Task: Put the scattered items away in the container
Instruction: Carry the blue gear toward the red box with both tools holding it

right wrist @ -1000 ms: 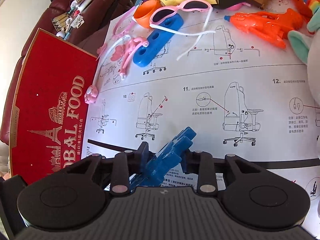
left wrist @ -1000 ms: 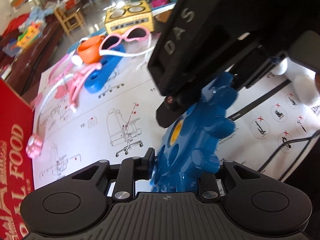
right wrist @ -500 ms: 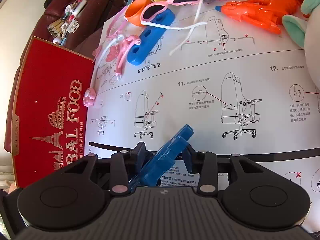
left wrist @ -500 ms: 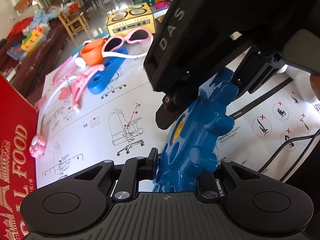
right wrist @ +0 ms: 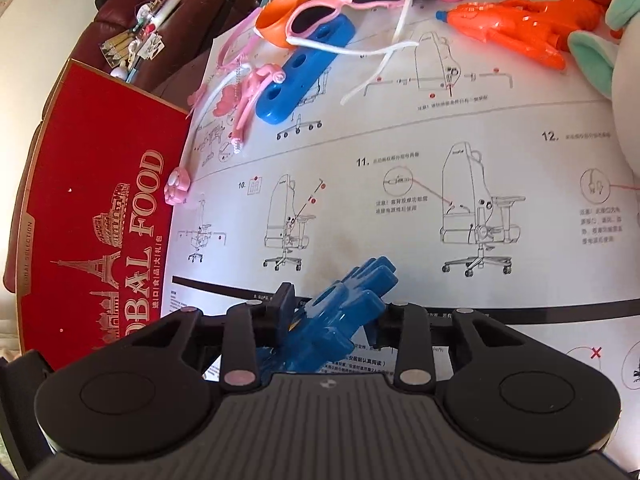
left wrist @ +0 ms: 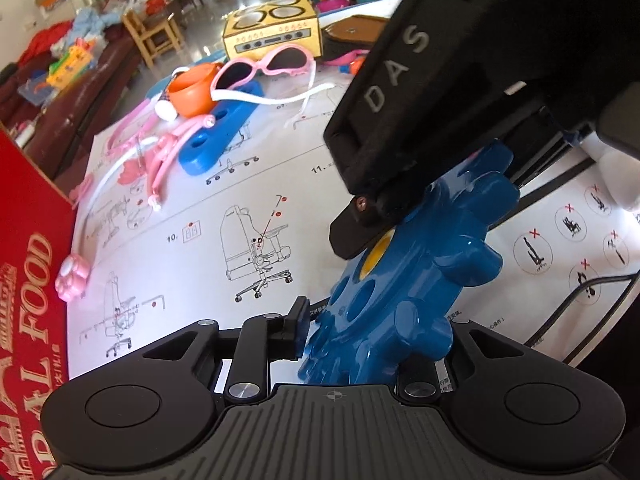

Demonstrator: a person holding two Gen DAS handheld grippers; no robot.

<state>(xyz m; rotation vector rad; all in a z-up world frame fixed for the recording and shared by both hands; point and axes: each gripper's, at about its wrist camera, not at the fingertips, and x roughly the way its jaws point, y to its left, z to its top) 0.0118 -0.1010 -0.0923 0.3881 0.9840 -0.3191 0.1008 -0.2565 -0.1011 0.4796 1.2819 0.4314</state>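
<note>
Right now both of my tools are on one toy. My left hand-held gripper (left wrist: 376,328) has the blue gear toy (left wrist: 420,280) between its two fingers, and its jaws are opening. The near finger sits right against the toy's pale edge and the far finger is hidden behind the toy, so I cannot tell whether the pads press on it.

My right hand-held gripper (right wrist: 332,312) comes at the same toy from the other side. Its jaws are closing, and in its own camera the toy runs edge-on and slanted across the gap, touching a finger at each side, so it looks clamped on the toy. From the left camera I see one of its black fingers lying on the toy's face, just beside the yellow centre.

The gear stands tilted on edge above the white instruction sheet (right wrist: 400,128), at the sheet's near end. The red box (right wrist: 100,200) with gold lettering lies to the left of the sheet, along its edge.

Further up the sheet the rest is scattered: pink sunglasses (right wrist: 352,0) rest across a blue block with holes (right wrist: 304,76), which touches an orange cup (right wrist: 276,24). A pink corded toy (right wrist: 248,88) lies just beside the block, and a pink paw charm (right wrist: 178,188) sits at the sheet's edge against the red box. An orange water gun (right wrist: 512,28) lies well to the right, near a white plush (right wrist: 624,92).
</note>
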